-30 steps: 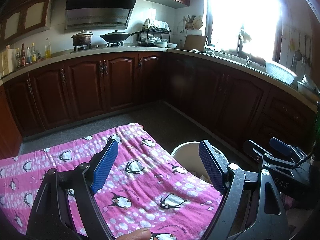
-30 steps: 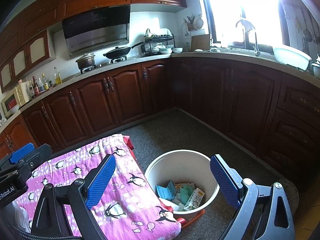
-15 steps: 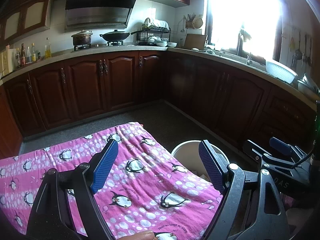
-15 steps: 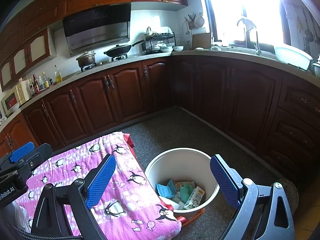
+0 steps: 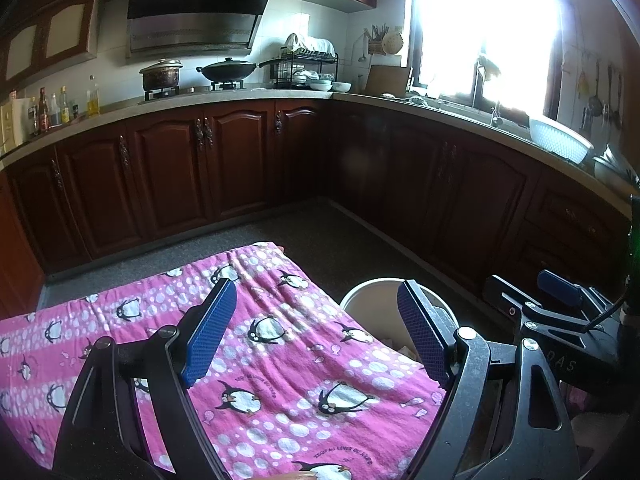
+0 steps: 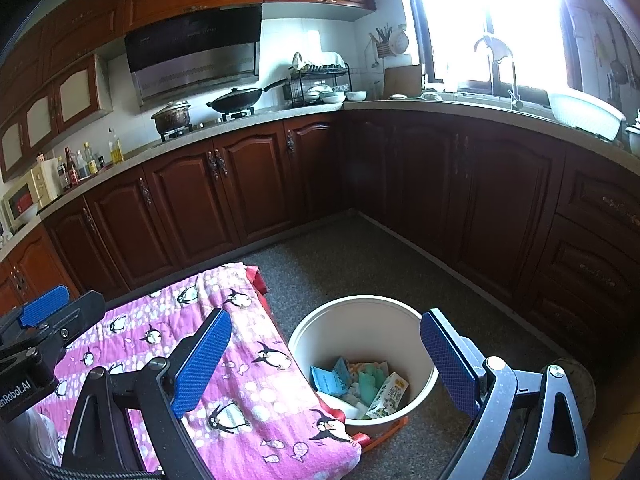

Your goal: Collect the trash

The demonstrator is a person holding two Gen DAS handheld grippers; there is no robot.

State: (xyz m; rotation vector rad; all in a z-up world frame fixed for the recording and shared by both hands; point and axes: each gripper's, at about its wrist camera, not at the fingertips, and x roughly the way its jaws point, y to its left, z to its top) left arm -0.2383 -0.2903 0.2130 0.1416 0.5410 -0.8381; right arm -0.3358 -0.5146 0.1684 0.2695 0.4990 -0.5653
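kitchen: dark wood cabinets (image 6: 256, 184) run along two walls under a pale worktop that carries a wok, a pot and a dish rack; none of it looks like part of the job.
floor: grey speckled floor (image 6: 360, 256), bare of litter wherever it shows.
counter: low surface draped in a pink penguin cloth (image 5: 280, 360); nothing lies on the part in view, so I judge the clearing is near its end or done. Its near edge is hidden behind the gripper bodies.
bin: white bin (image 6: 400, 312) stands on the floor just beside the cloth's corner, probably put there so scraps drop straight off the edge.
trash: trash (image 6: 360, 384) sits at the bottom of the bin, teal and blue wrappers and a small carton with green print. The bin is well short of full.
left gripper: left gripper (image 5: 316, 332) hangs over the cloth, tilted down, jaws wide apart with nothing between the blue pads.
right gripper: right gripper (image 6: 326, 364) is held above the gap between cloth and bin, jaws spread wide and empty, consistent with having nothing left to carry.
next: likely a look for remaining scraps; none shows here.
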